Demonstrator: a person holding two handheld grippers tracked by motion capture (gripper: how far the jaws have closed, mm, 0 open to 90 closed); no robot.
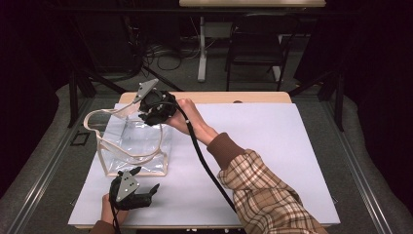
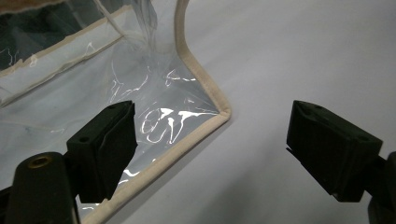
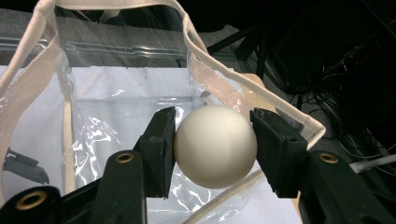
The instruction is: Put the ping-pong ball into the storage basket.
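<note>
A clear plastic bag with beige trim and straps stands on the left of the white sheet. My right gripper hovers at the bag's far top rim, with a hand reaching across to hold it. In the right gripper view it is shut on a white ball, with the bag's open mouth right behind. My left gripper rests near the bag's front corner. Its jaws stand wide open, the left one over the bag's bottom corner, holding nothing.
The sheet covers a wooden table whose front edge lies just below my left hand. A plaid sleeve and a black cable cross the middle of the sheet. Behind the table are a dark chair, a table leg and floor cables.
</note>
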